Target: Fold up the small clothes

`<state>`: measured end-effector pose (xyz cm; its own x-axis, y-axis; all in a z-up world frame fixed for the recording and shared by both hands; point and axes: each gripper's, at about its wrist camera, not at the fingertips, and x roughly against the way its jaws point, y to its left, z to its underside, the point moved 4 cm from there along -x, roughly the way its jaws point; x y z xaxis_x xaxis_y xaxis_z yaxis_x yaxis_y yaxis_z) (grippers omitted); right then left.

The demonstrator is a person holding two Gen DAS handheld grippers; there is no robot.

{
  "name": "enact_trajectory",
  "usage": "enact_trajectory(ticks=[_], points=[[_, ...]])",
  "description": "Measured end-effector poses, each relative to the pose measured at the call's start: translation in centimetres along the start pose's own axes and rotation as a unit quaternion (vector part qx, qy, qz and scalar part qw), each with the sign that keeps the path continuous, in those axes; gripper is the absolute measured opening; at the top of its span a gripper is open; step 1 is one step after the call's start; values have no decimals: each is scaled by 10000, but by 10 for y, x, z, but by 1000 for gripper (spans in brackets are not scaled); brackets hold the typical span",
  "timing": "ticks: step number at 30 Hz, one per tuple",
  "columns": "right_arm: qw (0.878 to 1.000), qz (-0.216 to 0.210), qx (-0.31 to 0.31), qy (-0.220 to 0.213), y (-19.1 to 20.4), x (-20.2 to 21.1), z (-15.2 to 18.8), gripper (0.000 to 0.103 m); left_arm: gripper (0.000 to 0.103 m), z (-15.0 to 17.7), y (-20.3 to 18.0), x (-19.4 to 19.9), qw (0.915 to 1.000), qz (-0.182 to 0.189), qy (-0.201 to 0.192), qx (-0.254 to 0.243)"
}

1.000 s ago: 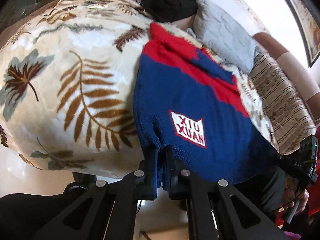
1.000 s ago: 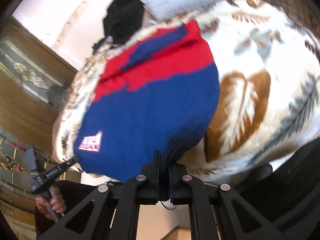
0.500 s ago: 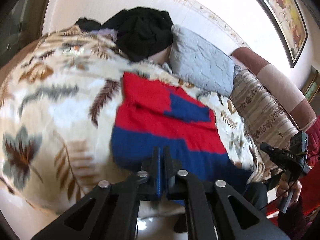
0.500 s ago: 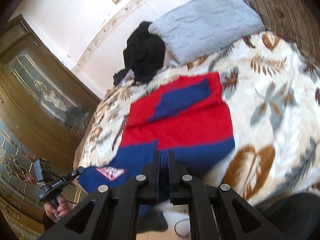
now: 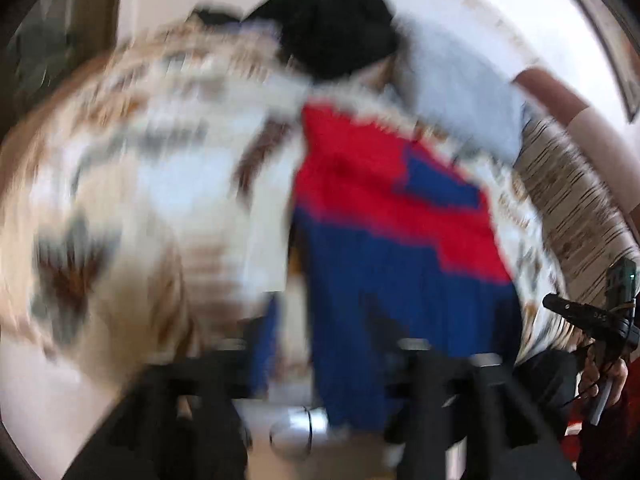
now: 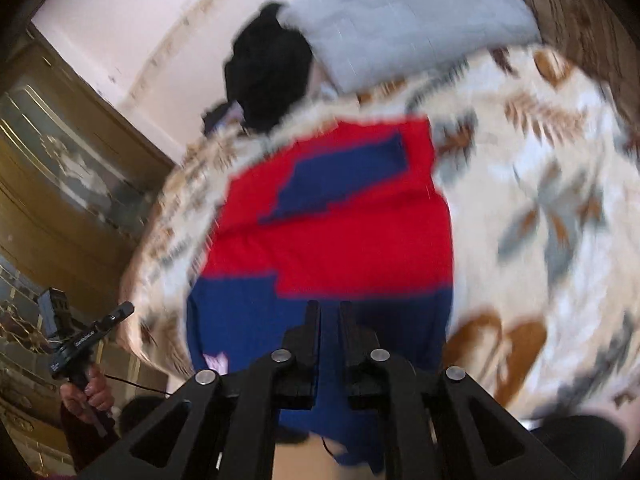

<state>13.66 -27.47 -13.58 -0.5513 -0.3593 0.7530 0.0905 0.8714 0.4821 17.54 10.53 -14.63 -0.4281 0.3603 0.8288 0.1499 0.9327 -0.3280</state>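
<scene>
A soft, floppy red-and-blue knit sweater (image 6: 332, 248) lies on the leaf-print blanket (image 6: 540, 208), best gripped at its hem, as the left tongs (image 5: 320, 360) have just opened, cloth between, right tongs (image 6: 330, 344) clenching blue hem.

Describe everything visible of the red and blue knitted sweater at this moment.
The sweater looks knitted, red in its far part with a blue block set in, blue nearer the cameras, with a small white patch near its lower edge. It lies on the leaf-print blanket, its near blue part hanging over the edge. The left gripper, blurred, has just been opening, blue cloth between its fingers. The right gripper has a narrow gap with blue cloth showing in it.
</scene>
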Motion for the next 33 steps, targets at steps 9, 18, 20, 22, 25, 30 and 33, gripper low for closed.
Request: enact_trajectory(ticks=[9,18,20,22,25,30,33], points=[[9895,351,-1150,805,-41,-38,111,78,63,82,2,-63,9904,285,1225,576],[9804,1366,-1087,913,-34,-75,124,78,73,79,-16,-74,9908,274,1147,669],[9811,1310,-1085,918,-36,-79,129,75,73,82,-19,-83,9901,215,1235,638],[9833,1221,-1079,809,-39,-78,129,64,73,84,-19,-94,9887,83,1370,596],[9891,1076,-678,738,-29,-73,128,33,69,86,-17,-101,9870,178,1426,722],[9921,1038,-316,634,-20,-57,128,15,15,85,-13,-96,9862,519,1332,838],[9938,814,-422,624,-22,-45,123,12,9,84,-8,-85,9871,515,1284,800]])
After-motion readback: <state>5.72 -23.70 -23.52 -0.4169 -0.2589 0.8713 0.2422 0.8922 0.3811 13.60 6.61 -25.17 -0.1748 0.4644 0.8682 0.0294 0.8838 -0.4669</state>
